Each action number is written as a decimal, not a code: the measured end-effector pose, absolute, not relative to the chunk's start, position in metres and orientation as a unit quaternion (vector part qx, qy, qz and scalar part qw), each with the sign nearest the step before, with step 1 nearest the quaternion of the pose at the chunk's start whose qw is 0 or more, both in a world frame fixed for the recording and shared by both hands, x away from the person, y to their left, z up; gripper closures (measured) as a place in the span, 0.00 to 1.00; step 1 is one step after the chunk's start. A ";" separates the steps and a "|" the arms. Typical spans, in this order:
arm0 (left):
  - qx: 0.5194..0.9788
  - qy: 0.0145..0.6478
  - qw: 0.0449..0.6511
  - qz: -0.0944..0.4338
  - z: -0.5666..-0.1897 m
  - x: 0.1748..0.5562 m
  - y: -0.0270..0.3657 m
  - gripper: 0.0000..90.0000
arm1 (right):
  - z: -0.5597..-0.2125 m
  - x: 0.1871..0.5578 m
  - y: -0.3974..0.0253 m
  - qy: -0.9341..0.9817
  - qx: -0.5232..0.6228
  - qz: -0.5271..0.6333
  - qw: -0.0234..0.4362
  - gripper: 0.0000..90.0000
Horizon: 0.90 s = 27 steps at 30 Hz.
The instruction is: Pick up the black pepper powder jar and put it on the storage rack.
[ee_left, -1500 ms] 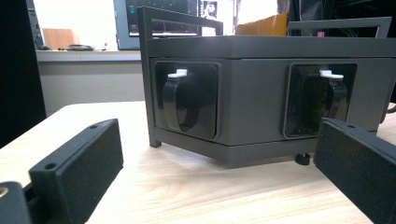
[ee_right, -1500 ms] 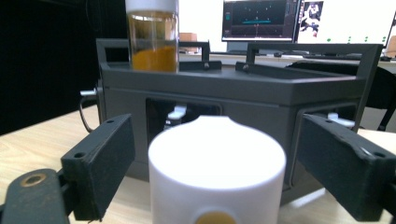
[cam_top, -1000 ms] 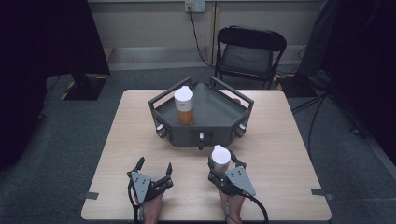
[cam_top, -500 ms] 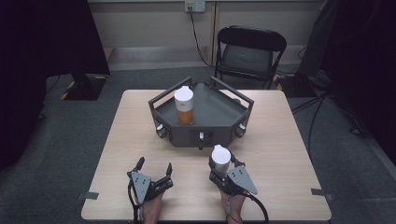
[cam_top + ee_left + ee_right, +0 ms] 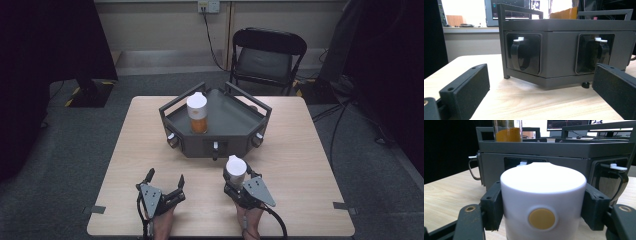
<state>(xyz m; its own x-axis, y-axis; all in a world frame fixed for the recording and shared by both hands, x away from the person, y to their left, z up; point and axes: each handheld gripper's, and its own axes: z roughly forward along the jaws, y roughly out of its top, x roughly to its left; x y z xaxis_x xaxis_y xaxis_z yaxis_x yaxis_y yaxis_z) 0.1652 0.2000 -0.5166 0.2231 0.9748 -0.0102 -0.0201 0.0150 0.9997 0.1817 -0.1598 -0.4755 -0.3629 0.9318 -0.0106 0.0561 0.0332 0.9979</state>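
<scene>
A dark grey tray (image 5: 235, 125) with rail handles stands at the table's far middle. On its left part a bottle (image 5: 197, 112) with a white cap and orange contents stands upright; its orange body (image 5: 507, 133) rises above the tray's top edge (image 5: 564, 146). In front of the tray, a second white-capped bottle (image 5: 235, 169) stands with my right gripper (image 5: 239, 176) shut on it. Its cap (image 5: 542, 195), marked with an orange dot, sits between the jaws of my right gripper (image 5: 542, 206). My left gripper (image 5: 165, 179) rests near the front edge, jaws wide apart, nothing between its fingers (image 5: 469, 85). It faces the tray's front wall (image 5: 559, 55).
Black latches with white tabs (image 5: 520, 53) sit in recesses on the tray's sides. A black folding chair (image 5: 265, 55) stands behind the table. Cables (image 5: 345, 105) run over the floor at the right. Bare tabletop (image 5: 310, 150) lies either side of the tray.
</scene>
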 end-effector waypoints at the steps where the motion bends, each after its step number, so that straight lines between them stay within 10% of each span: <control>1: 0.544 0.438 0.561 0.443 -0.517 0.165 0.200 0.01 | -0.475 0.181 -0.160 0.604 0.408 0.563 0.389 0.34; 27: 0.544 0.439 0.561 0.444 -0.517 0.165 0.200 0.01 | -0.447 0.183 -0.171 0.599 0.403 0.577 0.382 0.34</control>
<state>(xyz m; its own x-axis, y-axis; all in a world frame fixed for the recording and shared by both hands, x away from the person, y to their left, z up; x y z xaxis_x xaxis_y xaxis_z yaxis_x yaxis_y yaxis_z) 0.1651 0.1997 -0.5166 0.2210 0.9752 -0.0097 -0.0204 0.0145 0.9997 0.1827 -0.1706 -0.4467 -0.3825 0.9239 0.0073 0.0414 0.0093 0.9991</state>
